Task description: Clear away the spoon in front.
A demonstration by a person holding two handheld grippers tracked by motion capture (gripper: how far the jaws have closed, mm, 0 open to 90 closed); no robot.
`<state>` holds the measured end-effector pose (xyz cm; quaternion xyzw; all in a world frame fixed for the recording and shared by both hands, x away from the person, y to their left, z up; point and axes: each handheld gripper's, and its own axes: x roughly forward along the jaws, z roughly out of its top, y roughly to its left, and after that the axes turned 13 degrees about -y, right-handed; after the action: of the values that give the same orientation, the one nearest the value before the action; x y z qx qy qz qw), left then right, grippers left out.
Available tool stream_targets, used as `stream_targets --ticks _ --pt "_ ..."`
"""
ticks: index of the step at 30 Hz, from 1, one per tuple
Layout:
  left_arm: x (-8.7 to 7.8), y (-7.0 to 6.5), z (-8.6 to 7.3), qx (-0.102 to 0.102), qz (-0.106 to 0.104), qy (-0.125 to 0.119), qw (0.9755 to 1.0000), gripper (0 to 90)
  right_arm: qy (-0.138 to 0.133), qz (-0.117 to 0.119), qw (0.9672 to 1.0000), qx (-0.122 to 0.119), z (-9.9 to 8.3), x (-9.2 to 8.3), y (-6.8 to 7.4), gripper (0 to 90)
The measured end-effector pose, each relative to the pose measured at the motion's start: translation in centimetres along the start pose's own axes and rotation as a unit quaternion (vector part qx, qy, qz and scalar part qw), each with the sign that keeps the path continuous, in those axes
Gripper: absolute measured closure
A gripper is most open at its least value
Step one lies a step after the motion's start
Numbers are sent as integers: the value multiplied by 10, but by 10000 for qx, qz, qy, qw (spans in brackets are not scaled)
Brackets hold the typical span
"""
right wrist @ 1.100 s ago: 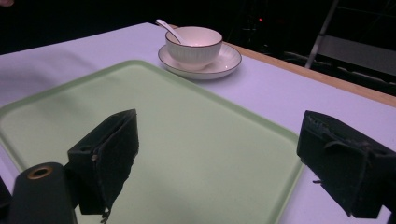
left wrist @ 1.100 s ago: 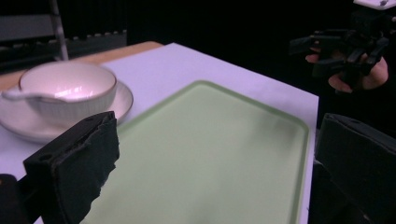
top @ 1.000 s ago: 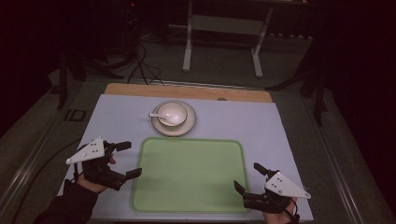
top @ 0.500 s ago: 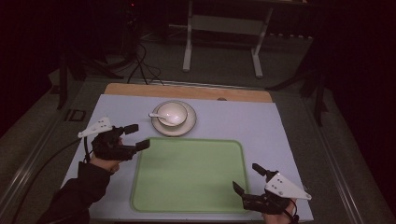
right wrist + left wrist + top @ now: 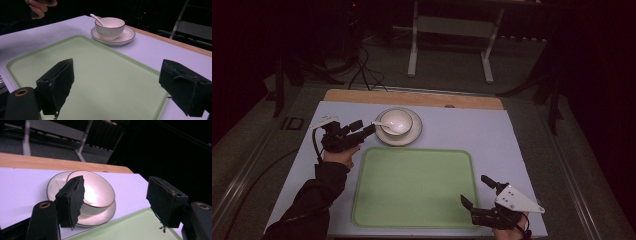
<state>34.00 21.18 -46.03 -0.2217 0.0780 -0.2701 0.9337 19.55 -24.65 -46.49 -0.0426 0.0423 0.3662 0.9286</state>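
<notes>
Writing: none legible on bowl (image 5: 396,121), saucer (image 5: 412,137) or tray (image 5: 412,187); left gripper (image 5: 363,128) gapes beside the saucer; right gripper (image 5: 475,192) gapes, empty.

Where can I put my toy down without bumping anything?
The green tray is bare all over. The table's right side, beside the saucer, is bare too. It's crowded at the bowl, where the left claw reaches in.

A white bowl (image 5: 396,121) sits upright on a white saucer (image 5: 412,135) with a thin dark rim, upper centre of the frame. A white spoon (image 5: 382,125) rests in the bowl, handle pointing left. Just below lies a pale green tray (image 5: 412,190), flat, filling the lower middle.
</notes>
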Motion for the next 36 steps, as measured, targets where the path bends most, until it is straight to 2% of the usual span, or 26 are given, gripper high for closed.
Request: stream_targets --ticks 6,10,13,17,21,24,26,28,33,35,36 --pt "13 5 -7 -242 376 2 9990 315 5 22 10000 16 0 0 -1 125" --pt "19 11 -12 -381 689 -159 9968 380 4 47 10000 31 -1 1 -1 125" --pt "24 17 -16 -620 850 -206 9942 382 -11 48 10000 54 0 0 -1 125" --pt "32 26 -26 -947 1150 -176 9887 383 -7 52 10000 66 -1 0 -2 125" --pt "36 34 -35 -1313 1156 -265 9842 404 -8 74 10000 66 -1 0 -2 125" --pt "42 37 -40 -1342 1194 -229 9835 404 -8 85 9999 68 -1 0 -2 125" --pt "45 39 -43 -1474 1186 -265 9816 404 -7 85 9999 61 -1 0 -2 125" --pt "49 39 -46 -1491 1246 -292 9805 405 -3 94 9999 70 -1 0 -2 125" --pt "60 37 -52 -1599 1501 -336 9751 404 -6 88 9999 86 -1 -1 -4 126" --pt "63 37 -54 -1702 1541 -392 9725 405 -5 88 9999 92 -1 -1 -4 126" --pt "64 37 -54 -1716 1554 -392 9720 408 -6 93 9999 92 -1 -1 -4 126"
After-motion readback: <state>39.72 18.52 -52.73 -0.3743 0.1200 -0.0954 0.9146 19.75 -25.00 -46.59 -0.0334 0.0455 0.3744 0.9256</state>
